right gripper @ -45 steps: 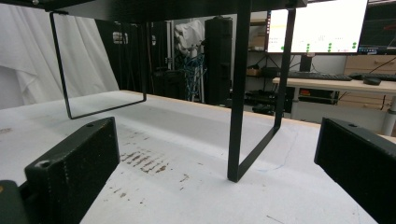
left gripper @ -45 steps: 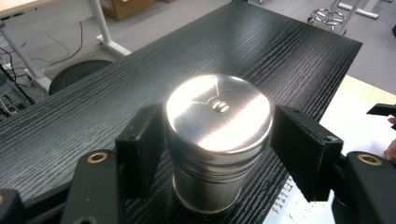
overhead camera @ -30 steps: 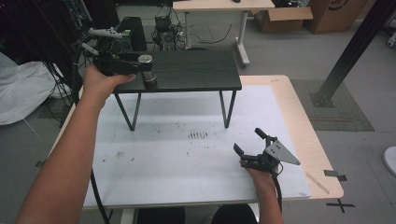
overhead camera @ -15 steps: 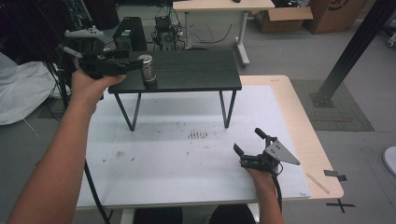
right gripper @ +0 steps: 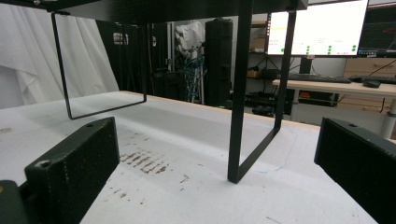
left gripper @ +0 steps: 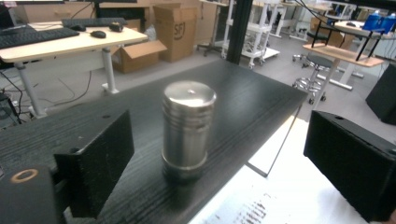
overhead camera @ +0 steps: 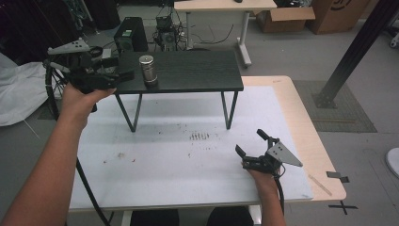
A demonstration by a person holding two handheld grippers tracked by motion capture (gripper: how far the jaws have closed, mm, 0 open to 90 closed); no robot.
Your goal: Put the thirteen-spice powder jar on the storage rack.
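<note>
While hovering left gripper (overhead camera: 123, 71) beside cylinder (overhead camera: 148, 69) (jaws apart, right gripper's (overhead camera: 254, 147) too), risking tipping it by clipping its side.

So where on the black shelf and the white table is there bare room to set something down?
The black wooden shelf is bare from the steel cylinder rightward to its far end. The white tabletop is free between the shelf's legs and the right gripper, apart from small stains. It is crowded at the shelf's left end, where the open left gripper flanks the cylinder.
</note>
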